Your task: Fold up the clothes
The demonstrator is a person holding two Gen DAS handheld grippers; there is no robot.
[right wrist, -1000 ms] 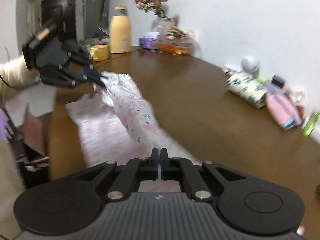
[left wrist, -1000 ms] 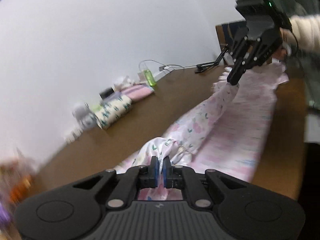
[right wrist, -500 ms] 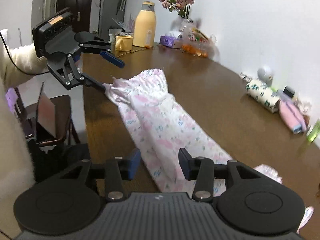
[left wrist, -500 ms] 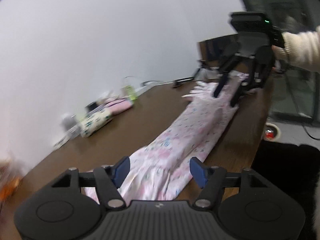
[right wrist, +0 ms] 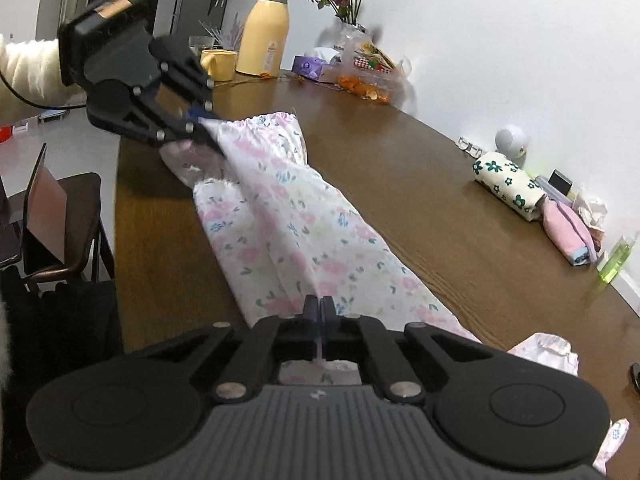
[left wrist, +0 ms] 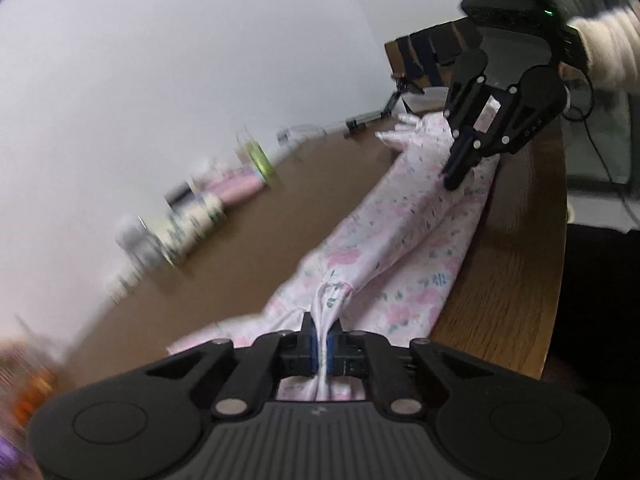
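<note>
Grippers [left wrist: 319, 344] [right wrist: 321, 312] reclamped on garment [right wrist: 288, 216], previously open

both grippers are matte black plastic. the left gripper [left wrist: 319, 346] has blue pads on its fingertips [left wrist: 307, 336], a ribbed grey top plate, two round discs flanking that plate and silver screws on its linkage arms. the right gripper [right wrist: 321, 312] matches it. a fluffy cream sleeve [right wrist: 28, 70] sits behind the left gripper's boxy housing, with a thin black cable [right wrist: 24, 100] looping beneath.
</note>
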